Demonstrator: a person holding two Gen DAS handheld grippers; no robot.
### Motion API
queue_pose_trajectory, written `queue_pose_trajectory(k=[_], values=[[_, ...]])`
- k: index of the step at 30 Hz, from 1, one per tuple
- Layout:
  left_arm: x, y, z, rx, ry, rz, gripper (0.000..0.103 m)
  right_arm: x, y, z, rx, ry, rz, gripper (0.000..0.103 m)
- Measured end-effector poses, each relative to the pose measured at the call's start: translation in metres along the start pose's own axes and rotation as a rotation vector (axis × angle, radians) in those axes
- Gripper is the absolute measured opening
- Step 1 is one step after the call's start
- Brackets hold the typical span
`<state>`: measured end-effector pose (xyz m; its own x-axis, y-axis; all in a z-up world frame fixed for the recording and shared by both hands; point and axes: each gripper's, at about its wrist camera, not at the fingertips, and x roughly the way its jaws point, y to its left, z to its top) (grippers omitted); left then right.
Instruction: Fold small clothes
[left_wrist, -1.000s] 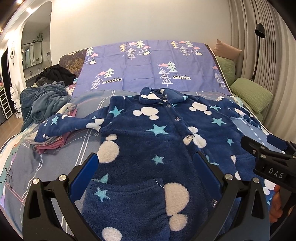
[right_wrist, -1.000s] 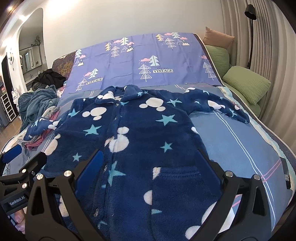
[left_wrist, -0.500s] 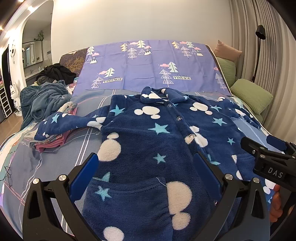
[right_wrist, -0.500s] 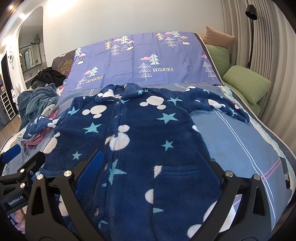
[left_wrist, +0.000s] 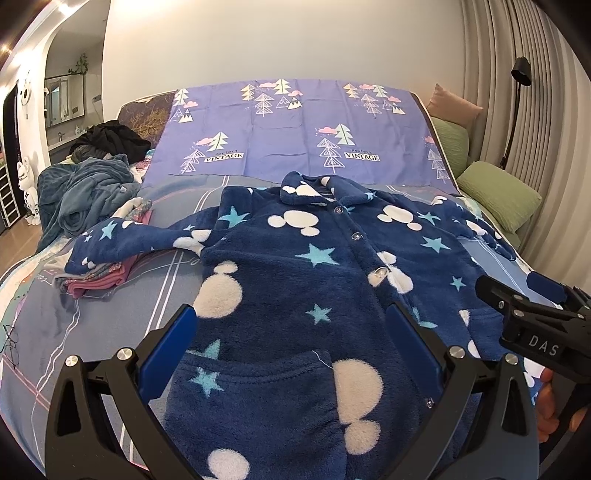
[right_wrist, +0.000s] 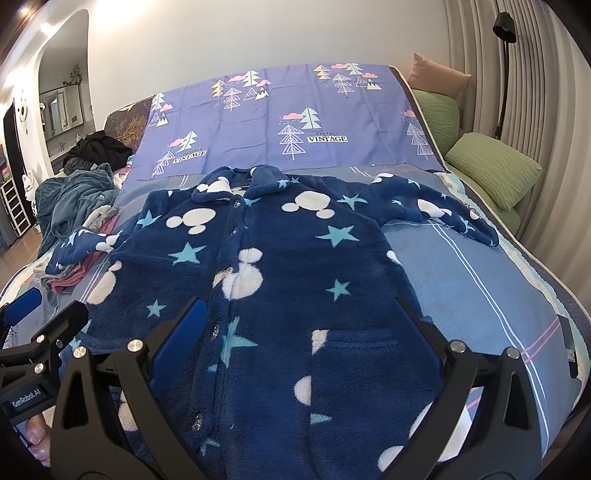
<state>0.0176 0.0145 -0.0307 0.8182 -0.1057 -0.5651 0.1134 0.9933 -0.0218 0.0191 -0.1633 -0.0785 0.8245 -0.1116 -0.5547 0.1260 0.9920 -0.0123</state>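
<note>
While pajama top (left_wrist: 295, 280) lies flat, both grippers gape.

pajama top (left_wrist: 295, 280) hem cut off below, folded clothes (left_wrist: 99, 277) partly under its sleeve

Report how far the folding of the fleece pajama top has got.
Done: the pajama top lies spread flat, buttoned, front up on the bed, and a folded pile sits under its sleeve. In hand: nothing; the left gripper and right gripper are both open above the hem. Left: every fold, since both sleeves are still stretched out sideways.
</note>
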Motion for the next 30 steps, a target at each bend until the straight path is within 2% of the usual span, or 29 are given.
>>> queue_pose_trajectory(k=[30], values=[[0.013,0.022,-0.003,-0.029,0.016,-0.004,0.102,0.015,0.02,0.004,-0.06,0.033,-0.008,0.1]])
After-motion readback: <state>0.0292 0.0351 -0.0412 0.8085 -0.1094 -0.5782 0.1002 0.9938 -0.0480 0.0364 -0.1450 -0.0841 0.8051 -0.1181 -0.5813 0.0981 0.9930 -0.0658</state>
